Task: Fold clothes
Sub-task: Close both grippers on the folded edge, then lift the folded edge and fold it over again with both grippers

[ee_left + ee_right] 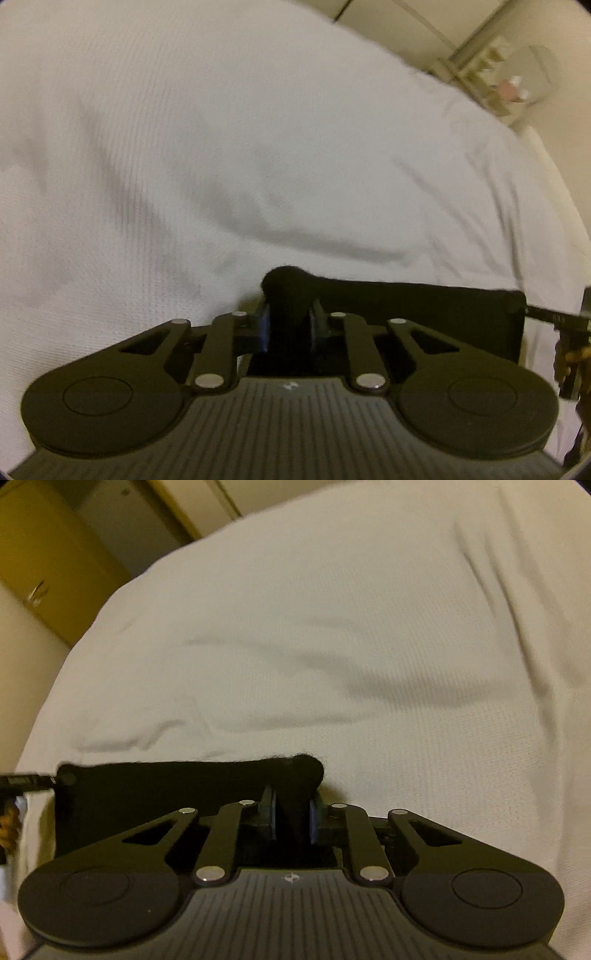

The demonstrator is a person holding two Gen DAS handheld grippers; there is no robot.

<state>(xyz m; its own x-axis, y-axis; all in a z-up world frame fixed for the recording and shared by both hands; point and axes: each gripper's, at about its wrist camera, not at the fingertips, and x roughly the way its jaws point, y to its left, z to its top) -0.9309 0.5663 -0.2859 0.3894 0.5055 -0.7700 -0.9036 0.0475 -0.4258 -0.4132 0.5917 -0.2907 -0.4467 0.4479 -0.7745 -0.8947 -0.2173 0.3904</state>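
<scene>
Left gripper (288, 325) pinched tight on one corner of the black garment (424, 314), right gripper (293, 814) nipped on the other. Thin bunched bites over the white bedsheet (221, 147); could slip free if lifted unevenly, spoiling the fold.

White sheet (229, 147) everywhere, and it filled nearly the whole of both wrist views! It covered a bed and showed a fine woven, ribbed texture, with soft creases and long shadowed folds running across the middle. Past its far edge in the left wrist view, pale walls met at a corner, and a blurred cluster (513, 88) sat there, possibly a stand or shelf with small pinkish things, too smeared to tell. Over in the right wrist view, a yellow-brown wooden door or cabinet front (48, 550) stood beyond the sheet's rounded corner, with a paler wall panel (122, 520) beside it and a cream wall below.
</scene>
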